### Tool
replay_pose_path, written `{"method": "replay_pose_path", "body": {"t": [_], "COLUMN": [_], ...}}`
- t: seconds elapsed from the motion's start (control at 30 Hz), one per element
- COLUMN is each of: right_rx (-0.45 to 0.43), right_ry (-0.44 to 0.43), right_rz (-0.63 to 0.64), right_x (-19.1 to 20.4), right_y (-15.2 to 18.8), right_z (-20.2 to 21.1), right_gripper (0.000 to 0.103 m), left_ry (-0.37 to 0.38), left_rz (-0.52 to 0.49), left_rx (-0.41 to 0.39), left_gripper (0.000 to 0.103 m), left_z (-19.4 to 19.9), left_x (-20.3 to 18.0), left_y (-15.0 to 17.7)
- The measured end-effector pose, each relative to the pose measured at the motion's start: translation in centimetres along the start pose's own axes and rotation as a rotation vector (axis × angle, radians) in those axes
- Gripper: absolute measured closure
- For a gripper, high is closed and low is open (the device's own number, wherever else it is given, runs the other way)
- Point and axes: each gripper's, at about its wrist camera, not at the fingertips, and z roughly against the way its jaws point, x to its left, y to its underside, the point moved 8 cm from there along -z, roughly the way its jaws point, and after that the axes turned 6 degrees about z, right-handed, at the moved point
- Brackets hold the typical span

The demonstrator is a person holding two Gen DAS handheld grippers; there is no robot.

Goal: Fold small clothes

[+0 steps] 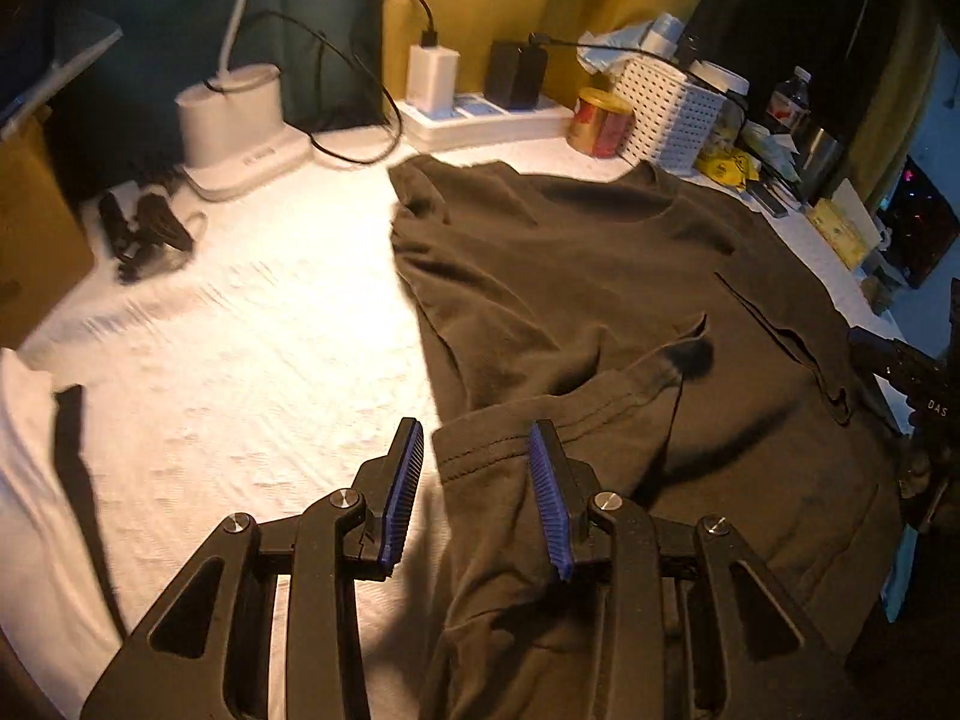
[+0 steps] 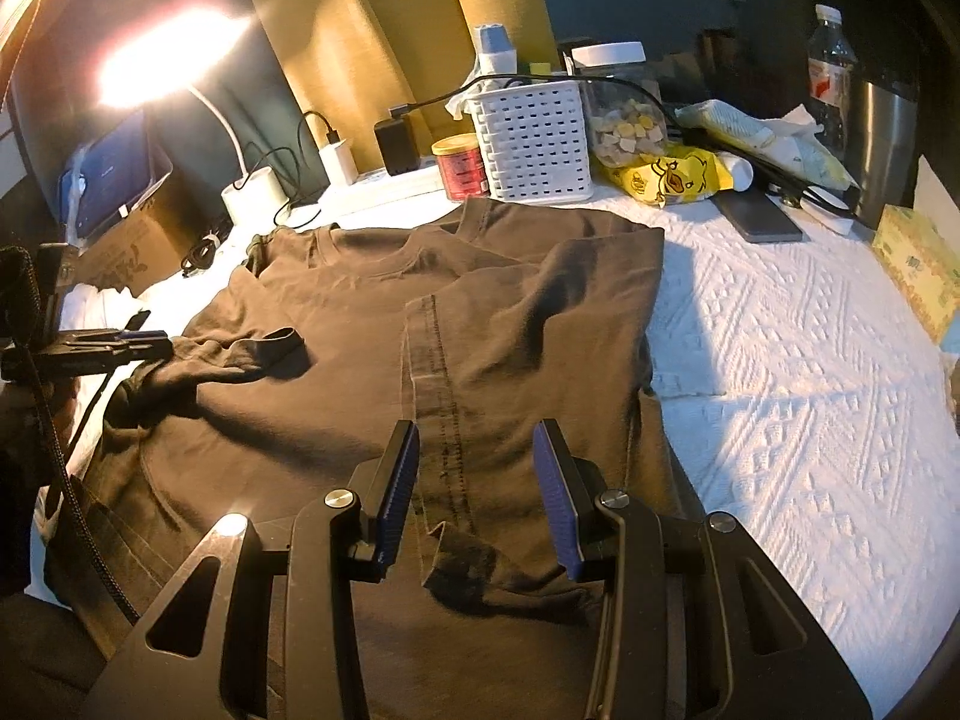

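A dark brown T-shirt [image 1: 600, 276] lies spread on the white textured cloth [image 1: 252, 324], collar toward the back clutter. In the right wrist view its right side [image 2: 570, 312] is folded inward, a stitched hem strip [image 2: 432, 372] running down the middle. The left sleeve [image 2: 264, 351] lies crumpled on the body. My left gripper [image 1: 475, 429] hovers open over the shirt's left edge, a stitched hem [image 1: 480, 450] lying below the gap, untouched by the pads. It also shows in the right wrist view as the left gripper [image 2: 141, 339]. My right gripper [image 2: 477, 429] stands open above the hem strip.
Along the back stand a white lamp base [image 1: 231, 111], a power strip [image 1: 480, 117] with chargers, a red tin [image 2: 462, 168], a white basket [image 2: 534, 141], a jar [image 2: 624, 114], a yellow packet [image 2: 672, 177], a phone [image 2: 759, 219] and a steel tumbler [image 2: 885, 144]. A cardboard box [image 1: 36, 228] sits left.
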Motion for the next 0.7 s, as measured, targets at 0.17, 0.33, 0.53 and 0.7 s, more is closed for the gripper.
{"method": "replay_pose_path", "body": {"t": [0.17,0.33,0.53,0.7], "right_rx": [-0.003,0.004,0.004,0.01], "right_ry": [0.003,-0.002,-0.01,-0.007], "right_rz": [0.008,0.013,0.018,0.005], "right_x": [0.4,0.7,0.9,0.4], "right_y": [-0.1,0.1,0.3,1.0], "right_z": [0.3,0.1,0.1,0.1], "right_gripper": [0.061,0.061,0.061,0.061], "left_ry": [0.016,0.025,0.09,0.129], "left_rz": [-0.066,-0.109,-0.181,-0.231], "left_rx": [-0.05,-0.079,-0.045,0.041], "left_gripper": [0.088,0.099,0.099,0.098], "left_z": [1.2,2.5,3.2,1.9], "left_x": [-1.7,-3.5,-7.1,-9.0], "left_y": [0.5,1.3,3.6,6.2]}}
